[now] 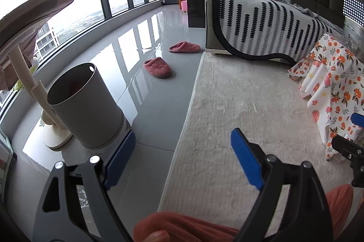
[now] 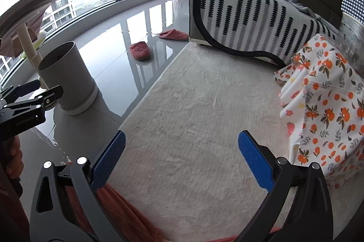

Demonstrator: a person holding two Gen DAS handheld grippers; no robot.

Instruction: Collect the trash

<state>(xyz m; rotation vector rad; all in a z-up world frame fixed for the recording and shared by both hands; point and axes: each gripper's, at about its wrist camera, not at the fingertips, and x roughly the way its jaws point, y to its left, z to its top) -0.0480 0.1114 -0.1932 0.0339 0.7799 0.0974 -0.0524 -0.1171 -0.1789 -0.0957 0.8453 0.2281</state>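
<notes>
— Nearest the lens?
— Blue-padded left gripper [image 1: 183,158] and right gripper [image 2: 182,160], both spread wide and holding nothing, above a pale rug [image 1: 238,105].
— And the trash?
— None visible. A grey bin [image 1: 87,110] stands upright at the left on glossy floor [image 1: 145,42]; two pink slippers [image 1: 157,67] lie farther off.

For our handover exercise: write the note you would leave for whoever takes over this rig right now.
Left gripper: open, holding nothing, over the edge of the rug.
Right gripper: open, holding nothing, over the rug.
Bin: upright on the tiled floor, left of the rug, beside a stand.
Done: cannot tell; something reddish shows inside the bin.
Left: no trash visible on the rug or floor; look elsewhere. Two slippers lie on the floor.
</notes>
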